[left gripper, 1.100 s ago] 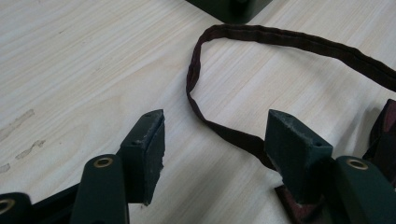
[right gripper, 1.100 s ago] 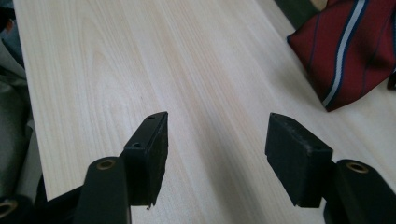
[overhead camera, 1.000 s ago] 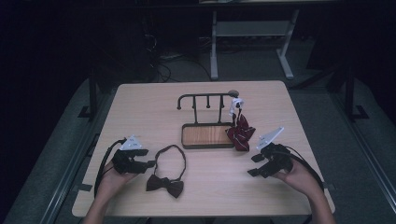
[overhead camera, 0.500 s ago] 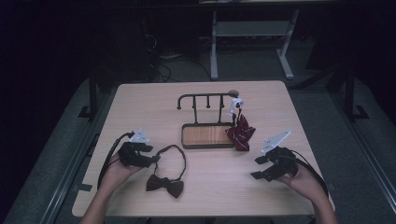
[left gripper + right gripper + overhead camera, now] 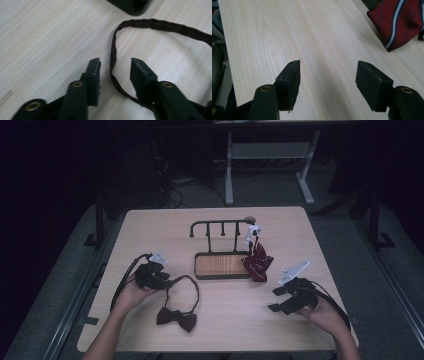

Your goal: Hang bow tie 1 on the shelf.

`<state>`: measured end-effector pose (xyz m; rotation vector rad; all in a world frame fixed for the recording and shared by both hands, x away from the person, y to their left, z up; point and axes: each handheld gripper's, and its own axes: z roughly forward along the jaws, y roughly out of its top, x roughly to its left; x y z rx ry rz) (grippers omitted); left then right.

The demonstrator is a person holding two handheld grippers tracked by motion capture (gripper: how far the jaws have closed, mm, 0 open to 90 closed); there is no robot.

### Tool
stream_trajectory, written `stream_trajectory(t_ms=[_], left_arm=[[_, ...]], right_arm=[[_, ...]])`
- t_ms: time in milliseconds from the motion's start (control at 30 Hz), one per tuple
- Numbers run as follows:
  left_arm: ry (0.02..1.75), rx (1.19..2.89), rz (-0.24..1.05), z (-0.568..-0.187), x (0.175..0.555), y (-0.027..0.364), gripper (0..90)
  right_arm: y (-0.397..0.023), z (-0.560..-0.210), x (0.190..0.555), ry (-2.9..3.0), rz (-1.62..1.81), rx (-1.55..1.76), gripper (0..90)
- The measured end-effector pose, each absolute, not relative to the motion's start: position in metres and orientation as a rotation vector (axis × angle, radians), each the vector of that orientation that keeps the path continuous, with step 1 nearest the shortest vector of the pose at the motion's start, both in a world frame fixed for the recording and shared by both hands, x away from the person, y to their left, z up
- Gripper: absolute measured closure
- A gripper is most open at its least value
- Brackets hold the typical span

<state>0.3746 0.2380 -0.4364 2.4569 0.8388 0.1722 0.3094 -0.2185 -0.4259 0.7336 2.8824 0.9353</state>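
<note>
A dark bow tie (image 5: 176, 318) lies on the table near the front left, its thin strap (image 5: 192, 287) looping away toward the rack. My left gripper (image 5: 167, 281) is at the strap's left end. In the left gripper view the strap (image 5: 112, 52) runs between the jaws of the left gripper (image 5: 115, 67), which have just been closing; a gap shows on both sides of the strap. A red striped tie (image 5: 257, 262) hangs from the right end of the black hook rack (image 5: 220, 224). My right gripper (image 5: 277, 301) hovers open at the front right, the tie (image 5: 397, 20) off beyond it.
The rack stands on a wooden base (image 5: 222, 265) at the table's middle, its dark corner (image 5: 130, 5) just past the strap. The pale wooden table (image 5: 310, 235) has edges close to both forearms. A desk frame (image 5: 270, 155) stands on the floor beyond.
My left gripper has moved away from the person and to the right, onto the bow tie's strap, and its jaws have narrowed around it. The right gripper has barely moved.
</note>
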Motion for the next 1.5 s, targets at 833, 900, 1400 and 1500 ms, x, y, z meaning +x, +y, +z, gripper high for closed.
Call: stream_trajectory(t_ms=[833,900,1400,1500], left_arm=[[0.803,2.479,0.102,-0.442,0.378,0.237,89.6],[0.793,2.469,0.090,-0.439,0.376,0.238,89.6],[0.668,2.473,0.004,-0.397,0.365,0.243,89.5],[0.650,2.466,0.004,-0.390,0.363,0.244,89.6]], right_arm=[[-0.220,-0.424,0.309,2.865,0.974,0.735,36.2],[-0.221,-0.424,0.309,2.863,0.981,0.749,36.3],[-0.224,-0.423,0.309,2.849,0.985,0.748,36.3],[-0.224,-0.423,0.309,2.850,0.988,0.748,36.3]])
